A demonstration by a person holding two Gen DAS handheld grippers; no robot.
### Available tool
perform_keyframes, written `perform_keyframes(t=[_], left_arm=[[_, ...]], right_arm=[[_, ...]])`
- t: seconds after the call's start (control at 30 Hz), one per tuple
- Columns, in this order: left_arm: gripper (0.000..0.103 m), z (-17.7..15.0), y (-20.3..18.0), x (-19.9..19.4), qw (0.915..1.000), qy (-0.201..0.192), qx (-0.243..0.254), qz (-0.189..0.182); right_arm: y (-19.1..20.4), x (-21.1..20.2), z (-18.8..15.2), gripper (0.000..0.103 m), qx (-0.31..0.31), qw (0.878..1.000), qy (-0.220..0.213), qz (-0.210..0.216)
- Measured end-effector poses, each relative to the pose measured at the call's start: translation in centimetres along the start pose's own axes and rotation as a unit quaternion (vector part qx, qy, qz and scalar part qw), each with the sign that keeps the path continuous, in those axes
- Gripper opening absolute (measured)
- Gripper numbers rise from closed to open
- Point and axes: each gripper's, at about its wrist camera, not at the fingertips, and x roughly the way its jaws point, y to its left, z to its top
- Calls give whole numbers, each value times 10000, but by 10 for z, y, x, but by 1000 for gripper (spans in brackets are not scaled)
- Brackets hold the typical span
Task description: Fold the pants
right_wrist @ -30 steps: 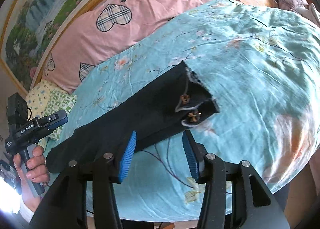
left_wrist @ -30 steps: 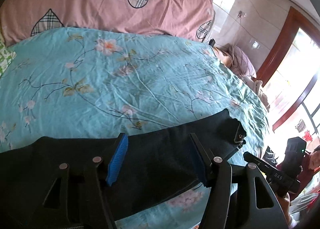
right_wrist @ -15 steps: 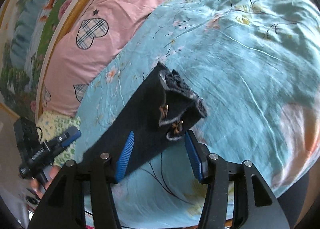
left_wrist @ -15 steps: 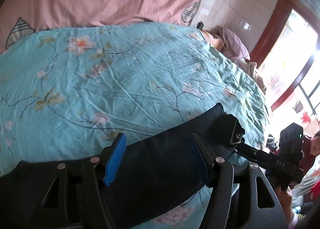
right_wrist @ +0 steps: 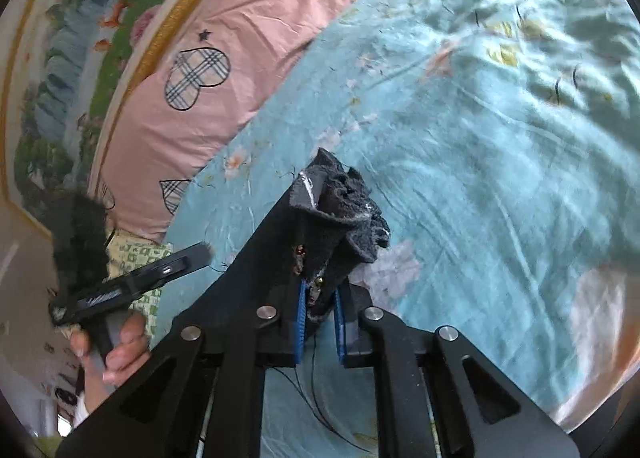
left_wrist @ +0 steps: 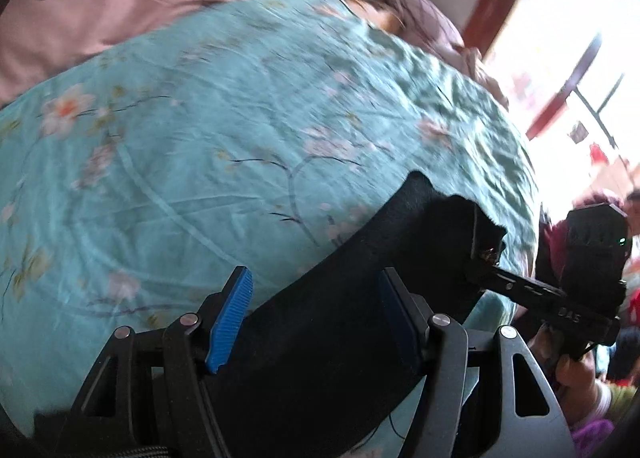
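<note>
Pants (right_wrist: 264, 270), black, stretch across the near edge of the teal floral bedspread (right_wrist: 500, 130). We see our right gripper (right_wrist: 320, 318) clamped on the bunched waistband end, blue pads (right_wrist: 301, 322) pinching the cloth beside the metal buttons. Our left gripper (left_wrist: 316, 318) hangs over the leg portion (left_wrist: 344, 330) with its jaws spread wide, the fabric running beneath and between them; whether they touch it we cannot tell. Behind the bedspread lies a pink pillow (right_wrist: 240, 38) with plaid hearts.

Right claw (right_wrist: 321, 314) clamping pants (right_wrist: 256, 266)
</note>
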Motion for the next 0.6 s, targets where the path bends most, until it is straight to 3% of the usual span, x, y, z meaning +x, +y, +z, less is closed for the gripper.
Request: perform_keyframes(t=[0.27,0.47,0.6], left_arm=[[66,36,-22,53,9926,861,534,-664],[62,53,-52,81,9779,1381,1027,-1190],[58,57,-65,94,9714,1566,1235,-1293]], right_arm=[[-11,-10,-7,12,-125,9997,42,227],[-20,-17,-16,12,-81,9994,175,302],[-23,-15,-17,12,-51,9991,227,353]])
